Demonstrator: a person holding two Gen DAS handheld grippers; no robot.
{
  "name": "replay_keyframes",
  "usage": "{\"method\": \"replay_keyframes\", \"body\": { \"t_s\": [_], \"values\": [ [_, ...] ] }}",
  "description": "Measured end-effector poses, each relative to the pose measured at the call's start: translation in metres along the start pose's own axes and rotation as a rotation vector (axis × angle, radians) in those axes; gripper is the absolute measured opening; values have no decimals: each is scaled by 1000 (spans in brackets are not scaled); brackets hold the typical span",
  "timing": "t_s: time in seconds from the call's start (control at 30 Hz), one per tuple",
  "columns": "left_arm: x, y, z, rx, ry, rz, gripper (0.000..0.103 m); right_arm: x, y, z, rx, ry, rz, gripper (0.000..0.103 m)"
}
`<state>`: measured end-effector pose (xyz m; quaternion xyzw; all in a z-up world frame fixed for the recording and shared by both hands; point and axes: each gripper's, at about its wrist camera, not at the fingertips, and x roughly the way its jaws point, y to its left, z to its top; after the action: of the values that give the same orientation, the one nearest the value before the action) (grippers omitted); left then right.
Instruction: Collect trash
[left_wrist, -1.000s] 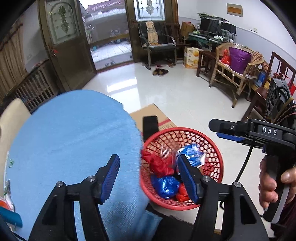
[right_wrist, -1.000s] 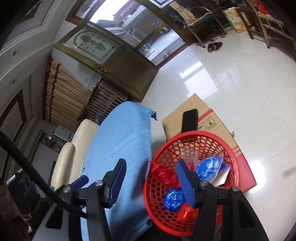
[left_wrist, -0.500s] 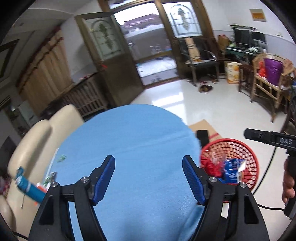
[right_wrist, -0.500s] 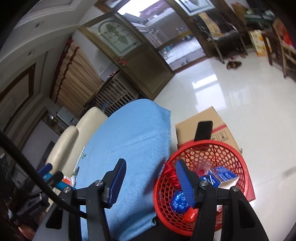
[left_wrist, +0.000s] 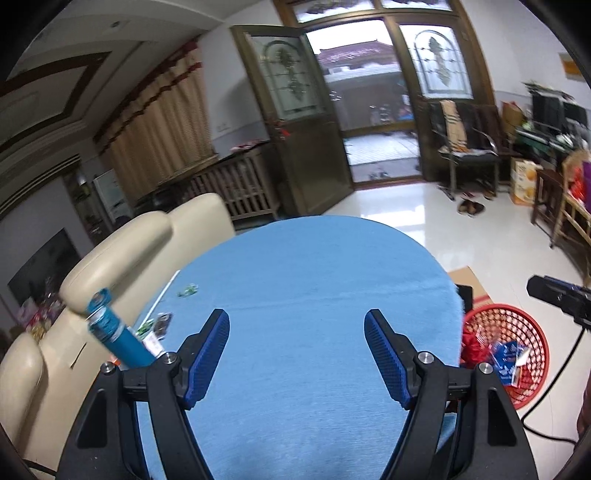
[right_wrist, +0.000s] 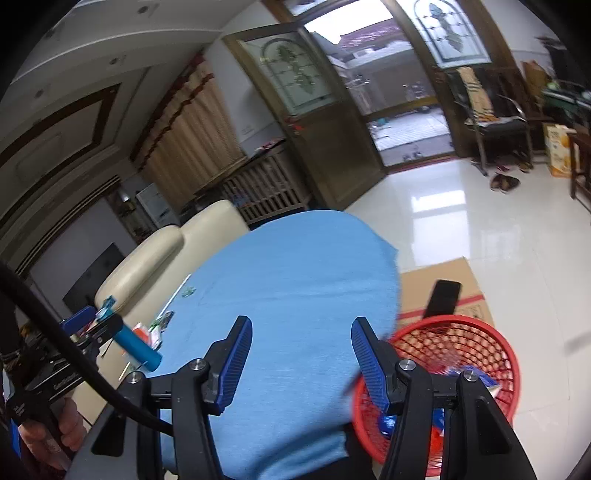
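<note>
A red mesh basket (left_wrist: 532, 332) (right_wrist: 491, 339) stands on the floor right of a table with a blue cloth (left_wrist: 314, 280) (right_wrist: 295, 280); it holds red and blue wrappers (left_wrist: 506, 354). Small scraps of trash (left_wrist: 188, 290) (right_wrist: 189, 292) and wrappers (left_wrist: 157, 326) (right_wrist: 164, 321) lie at the cloth's left edge beside a blue tube (left_wrist: 118, 336) (right_wrist: 135, 345). My left gripper (left_wrist: 297, 352) is open and empty over the cloth. My right gripper (right_wrist: 301, 352) is open and empty over the cloth's near right part, beside the basket.
A cream sofa (left_wrist: 122, 254) (right_wrist: 155, 258) runs along the table's left side. A flat cardboard box (right_wrist: 443, 291) and a black phone-like object (right_wrist: 443, 297) sit behind the basket. Chairs and furniture (left_wrist: 469, 147) line the far right wall across a glossy floor.
Both grippers swung left and up, away from the basket toward the table. The basket slid to the right edge of both views; the trash and blue tube at the left came into view.
</note>
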<state>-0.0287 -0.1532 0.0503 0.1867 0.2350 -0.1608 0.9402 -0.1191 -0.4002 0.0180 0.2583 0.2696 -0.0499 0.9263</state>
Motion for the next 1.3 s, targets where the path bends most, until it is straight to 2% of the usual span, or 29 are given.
{"method": "replay_keyframes", "body": {
  "t_s": [0.1,0.2,0.53,0.73,0.93,1.2,1.3],
  "values": [
    [-4,16,-3,-39,-5,32,77,4,25,-2,-42,9,31,61],
    [-8,30,-6,-72,-20,67,93,8,50,-6,-79,22,63,61],
    [-28,71,-22,-133,-61,140,94,22,112,-21,-188,62,142,63],
    [-35,95,-32,-169,-53,156,94,21,140,-21,-245,43,159,65],
    [-41,106,-41,-184,-36,184,94,21,169,-22,-295,16,137,65],
    [-45,119,-54,-212,0,203,94,27,196,-41,-374,0,11,66],
    [-48,122,-57,-221,2,215,94,28,197,-46,-387,2,-12,66]
  ]
}}
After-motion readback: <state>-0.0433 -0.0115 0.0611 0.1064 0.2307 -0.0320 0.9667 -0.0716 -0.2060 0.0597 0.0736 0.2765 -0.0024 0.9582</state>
